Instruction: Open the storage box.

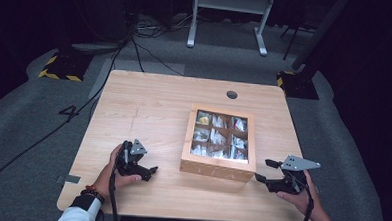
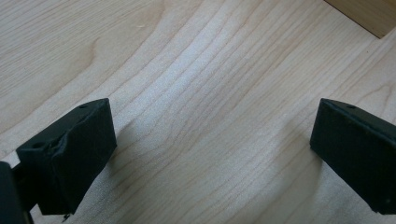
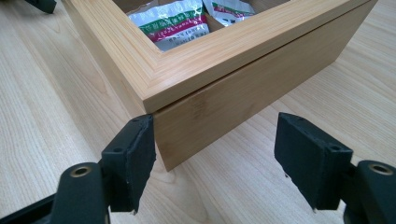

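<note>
Flanking the closed wooden tea box [image 1: 217, 167] that sits right of centre on the desk [image 1: 149, 113], the left claw [image 1: 149, 172] and right claw [image 1: 265, 171] rest spread apart and empty, seemingly poised to steady or open its windowed lid.

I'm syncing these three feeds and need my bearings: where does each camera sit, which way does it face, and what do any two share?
High view: above the person's side, looking forward and down at the table; both forearms enter below.
Left gripper view: rides the left gripper, facing bare tabletop; open fingers.
Right gripper view: rides the right gripper, facing the wooden box corner.
Shared: box in high and right gripper views.
</note>
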Available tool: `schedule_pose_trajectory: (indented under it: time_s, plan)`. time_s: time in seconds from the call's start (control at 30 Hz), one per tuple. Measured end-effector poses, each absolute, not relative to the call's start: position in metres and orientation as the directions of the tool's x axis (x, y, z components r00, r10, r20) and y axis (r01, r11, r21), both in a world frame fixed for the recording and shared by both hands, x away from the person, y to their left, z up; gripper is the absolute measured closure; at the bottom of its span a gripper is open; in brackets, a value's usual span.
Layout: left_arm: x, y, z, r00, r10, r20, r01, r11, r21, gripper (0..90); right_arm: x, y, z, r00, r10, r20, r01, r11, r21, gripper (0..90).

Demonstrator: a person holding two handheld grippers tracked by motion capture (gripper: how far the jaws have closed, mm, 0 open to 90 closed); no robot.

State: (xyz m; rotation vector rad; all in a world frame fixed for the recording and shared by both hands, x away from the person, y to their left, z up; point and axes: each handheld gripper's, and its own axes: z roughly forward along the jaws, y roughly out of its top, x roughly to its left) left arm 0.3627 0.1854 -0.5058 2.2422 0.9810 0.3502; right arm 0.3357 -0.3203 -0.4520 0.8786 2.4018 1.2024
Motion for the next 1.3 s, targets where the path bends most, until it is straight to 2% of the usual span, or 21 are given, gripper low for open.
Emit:
schedule_pose_trajectory:
  time_s: [0.37,0.73,0.83,0.9,1.3]
  plan:
    - [0.363,0.185,-0.506,0.688,0.726,-0.015,0.550,-0.508,0.663,0.5,0.338,-0.321,-0.455,-0.752,0.659,0.003,0.389,0.441,0.809,30.0]
    - [0.363,0.184,-0.506,0.695,0.719,-0.015,0.545,-0.512,0.664,0.5,0.337,-0.317,-0.450,-0.752,0.658,-0.046,0.356,0.463,0.811,30.3]
    - [0.363,0.184,-0.506,0.696,0.718,-0.017,0.545,-0.512,0.664,0.5,0.336,-0.317,-0.448,-0.751,0.658,-0.057,0.346,0.465,0.815,31.3]
    - [0.363,0.183,-0.506,0.702,0.712,-0.014,0.540,-0.519,0.663,0.5,0.335,-0.317,-0.447,-0.759,0.649,-0.062,0.332,0.466,0.820,36.7]
    - [0.362,0.180,-0.506,0.711,0.703,-0.017,0.534,-0.524,0.663,0.5,0.332,-0.316,-0.437,-0.743,0.664,-0.081,0.301,0.440,0.846,37.2]
